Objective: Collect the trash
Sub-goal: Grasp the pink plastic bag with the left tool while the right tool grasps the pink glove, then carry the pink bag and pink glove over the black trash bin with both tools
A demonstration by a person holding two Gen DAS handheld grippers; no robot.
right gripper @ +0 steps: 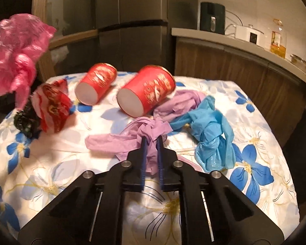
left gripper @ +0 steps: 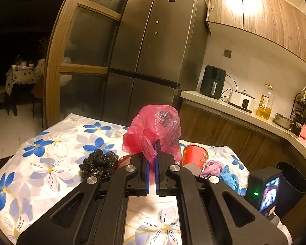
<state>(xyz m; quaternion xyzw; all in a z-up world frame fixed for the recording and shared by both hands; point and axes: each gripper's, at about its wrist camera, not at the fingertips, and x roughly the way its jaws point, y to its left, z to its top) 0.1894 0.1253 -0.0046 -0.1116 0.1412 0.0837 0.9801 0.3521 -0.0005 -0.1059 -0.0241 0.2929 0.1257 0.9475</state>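
My left gripper [left gripper: 152,146] is shut on a pink plastic bag [left gripper: 155,128] and holds it above the flowered table [left gripper: 40,163]; the bag also shows at the far left of the right wrist view [right gripper: 16,53]. My right gripper [right gripper: 152,139] is shut on a purple plastic bag [right gripper: 132,140] that lies on the table. Beside it lie a blue plastic bag [right gripper: 212,132], two red paper cups on their sides [right gripper: 149,91] [right gripper: 97,82], a red wrapper [right gripper: 52,108] and a crumpled black bag [left gripper: 99,163].
A black bin [left gripper: 293,185] stands on the floor right of the table. A dark fridge [left gripper: 153,47] stands behind the table. The counter [left gripper: 234,110] at the right holds an air fryer, a cooker, an oil bottle and a dish rack.
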